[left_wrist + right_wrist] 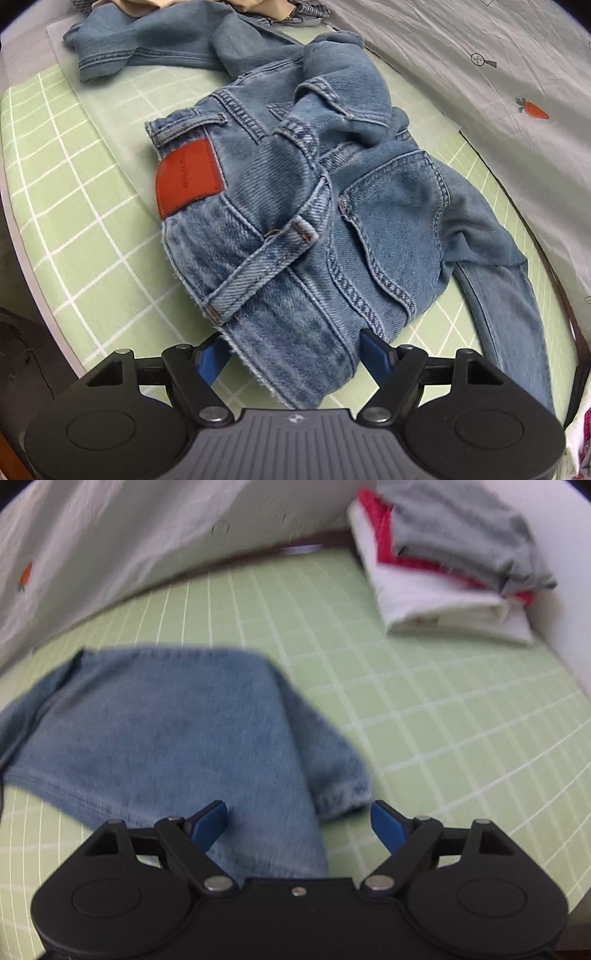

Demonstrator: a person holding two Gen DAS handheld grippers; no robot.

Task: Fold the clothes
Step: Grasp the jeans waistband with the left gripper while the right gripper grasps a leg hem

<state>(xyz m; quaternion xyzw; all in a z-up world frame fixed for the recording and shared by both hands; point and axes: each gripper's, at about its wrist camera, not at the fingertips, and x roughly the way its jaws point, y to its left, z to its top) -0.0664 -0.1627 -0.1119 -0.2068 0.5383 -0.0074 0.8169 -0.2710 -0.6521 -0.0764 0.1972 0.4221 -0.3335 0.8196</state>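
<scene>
A pair of blue jeans (295, 206) lies crumpled on a green checked bed sheet (74, 206), with a red leather patch (188, 177) on the waistband. My left gripper (295, 356) is open, its blue fingers (210, 360) on either side of the waistband edge nearest me. In the right wrist view a blurred jeans leg (166, 738) lies on the sheet (443, 720). My right gripper (299, 823) is open, its blue fingers (386, 823) spread over the leg's hem end.
A stack of folded clothes (443, 565), white, red and grey, sits at the far right by the wall. A grey cover with a carrot print (498, 74) borders the bed. More clothes (258, 7) lie beyond the jeans.
</scene>
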